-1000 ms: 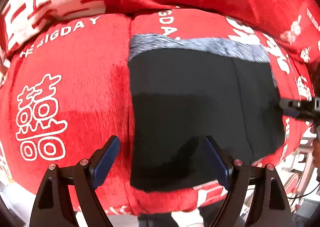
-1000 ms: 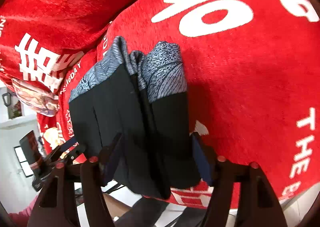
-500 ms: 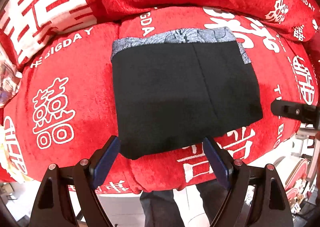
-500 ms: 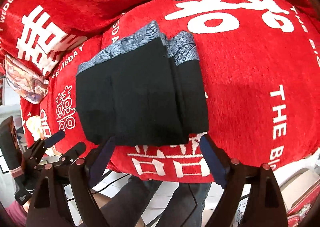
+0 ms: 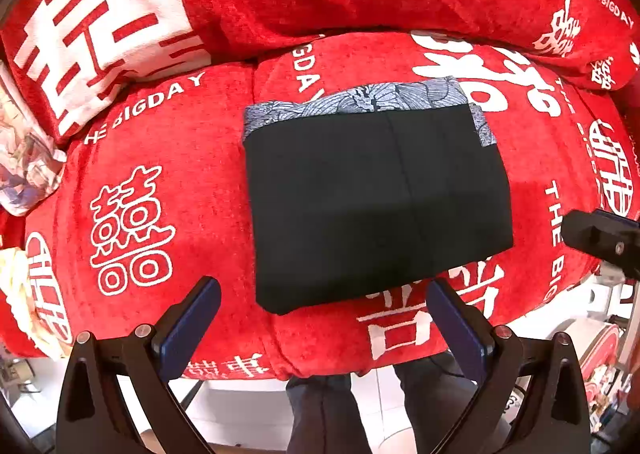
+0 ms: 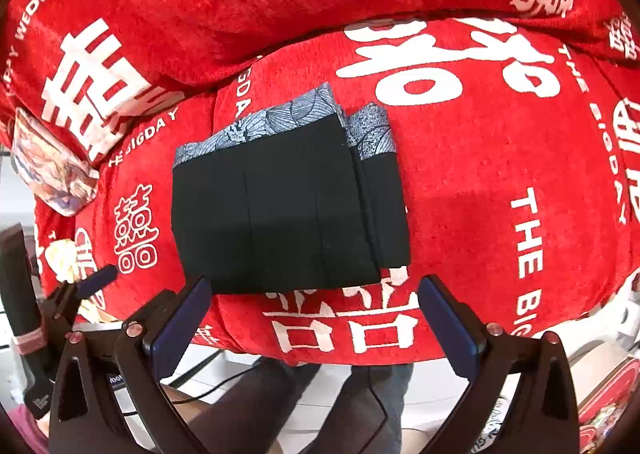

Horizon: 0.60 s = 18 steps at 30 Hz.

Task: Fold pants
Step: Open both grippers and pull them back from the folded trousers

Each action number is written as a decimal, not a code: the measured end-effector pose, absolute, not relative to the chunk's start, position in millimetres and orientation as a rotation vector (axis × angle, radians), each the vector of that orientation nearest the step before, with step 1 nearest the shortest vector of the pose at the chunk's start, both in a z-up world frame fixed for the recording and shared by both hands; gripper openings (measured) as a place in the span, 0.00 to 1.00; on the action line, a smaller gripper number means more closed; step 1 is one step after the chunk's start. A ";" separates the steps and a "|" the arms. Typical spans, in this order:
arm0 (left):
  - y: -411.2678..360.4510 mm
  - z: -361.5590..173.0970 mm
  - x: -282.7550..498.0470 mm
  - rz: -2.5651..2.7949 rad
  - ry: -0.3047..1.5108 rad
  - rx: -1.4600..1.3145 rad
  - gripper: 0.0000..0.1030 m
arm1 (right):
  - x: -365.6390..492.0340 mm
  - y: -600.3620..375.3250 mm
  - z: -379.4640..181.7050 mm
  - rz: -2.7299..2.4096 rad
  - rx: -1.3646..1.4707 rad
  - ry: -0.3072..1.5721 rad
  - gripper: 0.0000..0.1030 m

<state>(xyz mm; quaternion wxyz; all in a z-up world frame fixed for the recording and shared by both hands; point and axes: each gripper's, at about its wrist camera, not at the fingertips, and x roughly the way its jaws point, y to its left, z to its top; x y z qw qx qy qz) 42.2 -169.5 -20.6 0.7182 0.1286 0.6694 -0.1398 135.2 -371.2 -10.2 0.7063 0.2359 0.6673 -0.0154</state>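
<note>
Left wrist view: we find the pants (image 5: 376,206) folded into a compact black rectangle on the red sofa cushion (image 5: 160,134), waistband at 12 o'clock; left gripper (image 5: 322,318) and right gripper (image 6: 314,316) opening, nothing between them, so folding looks essentially done.

Both grippers lifted away from folded pants (image 5: 376,206), jaws opening, nothing between them
</note>
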 end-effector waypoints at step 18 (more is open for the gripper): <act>-164.8 1.9 40.0 -0.259 1.461 0.294 1.00 | 132.6 -357.8 12.5 -0.156 0.352 1.521 1.00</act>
